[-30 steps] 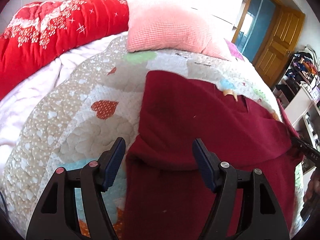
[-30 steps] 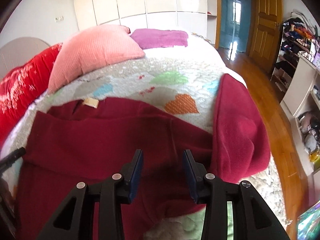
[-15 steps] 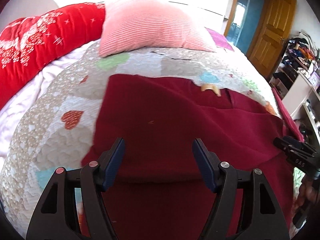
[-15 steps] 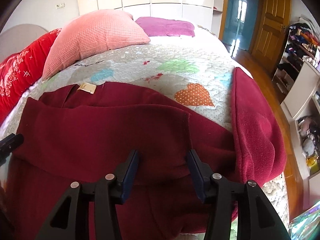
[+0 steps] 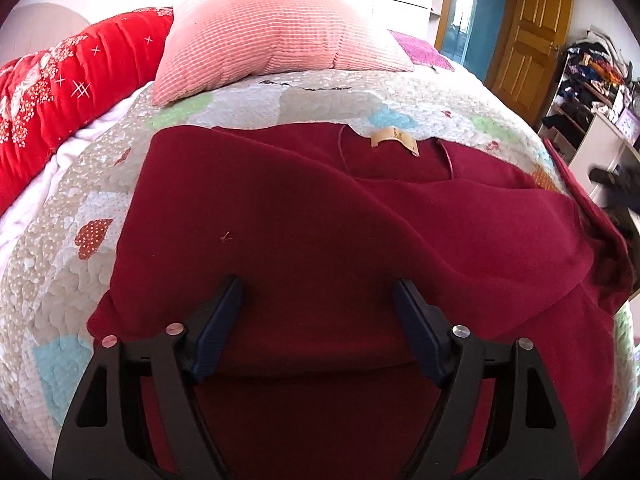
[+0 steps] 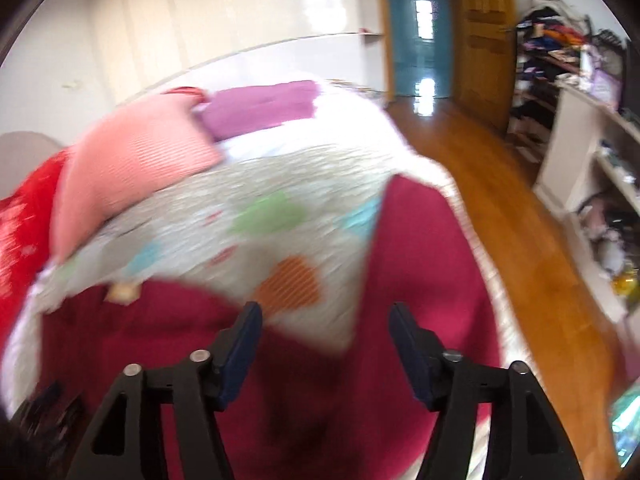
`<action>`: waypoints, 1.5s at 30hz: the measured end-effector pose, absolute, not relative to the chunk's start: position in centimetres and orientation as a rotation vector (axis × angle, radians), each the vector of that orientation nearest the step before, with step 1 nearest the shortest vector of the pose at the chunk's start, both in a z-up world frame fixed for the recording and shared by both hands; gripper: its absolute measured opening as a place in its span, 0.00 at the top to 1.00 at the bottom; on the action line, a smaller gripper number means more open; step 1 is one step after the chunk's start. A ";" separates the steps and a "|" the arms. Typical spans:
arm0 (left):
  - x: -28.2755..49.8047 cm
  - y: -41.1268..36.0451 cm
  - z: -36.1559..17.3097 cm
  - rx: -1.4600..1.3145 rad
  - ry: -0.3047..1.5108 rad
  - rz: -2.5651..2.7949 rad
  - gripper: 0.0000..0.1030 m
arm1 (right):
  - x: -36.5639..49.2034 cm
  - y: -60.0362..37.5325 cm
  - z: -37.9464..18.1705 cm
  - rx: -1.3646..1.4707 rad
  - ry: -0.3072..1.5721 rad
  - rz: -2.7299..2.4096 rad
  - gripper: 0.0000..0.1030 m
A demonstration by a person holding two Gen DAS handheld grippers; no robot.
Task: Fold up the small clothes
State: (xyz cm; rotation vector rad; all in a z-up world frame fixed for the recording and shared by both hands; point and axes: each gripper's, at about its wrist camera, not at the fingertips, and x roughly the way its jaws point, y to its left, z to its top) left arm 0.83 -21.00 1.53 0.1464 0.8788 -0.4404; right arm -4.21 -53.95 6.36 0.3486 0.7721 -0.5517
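A dark red sweater point(image 5: 328, 240) lies spread on the quilted bed, neck label point(image 5: 394, 141) at the far side, its left sleeve folded across the body. My left gripper point(image 5: 318, 312) is open and empty, low over the folded sleeve's near edge. My right gripper point(image 6: 324, 334) is open and empty, above the sweater point(image 6: 312, 380) near the right sleeve point(image 6: 424, 264), which lies out toward the bed's right edge. The right wrist view is blurred by motion. The right gripper shows as a dark blur at the far right of the left wrist view point(image 5: 616, 188).
A pink pillow point(image 5: 272, 44) and a red duvet point(image 5: 60, 92) lie at the head of the patchwork quilt point(image 5: 68, 240). A purple cushion point(image 6: 260, 108) lies behind. Wooden floor point(image 6: 520, 232), a door and cluttered shelves point(image 6: 592, 168) are to the right.
My left gripper has moved right and forward over the sweater, staying open. My right gripper has opened wider, lifted and swung right toward the right sleeve, blurring its view.
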 end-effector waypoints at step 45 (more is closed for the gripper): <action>4.1 -15.1 7.1 -0.407 0.999 -0.734 0.08 | -4.7 -37.6 2.4 0.311 0.857 0.126 0.82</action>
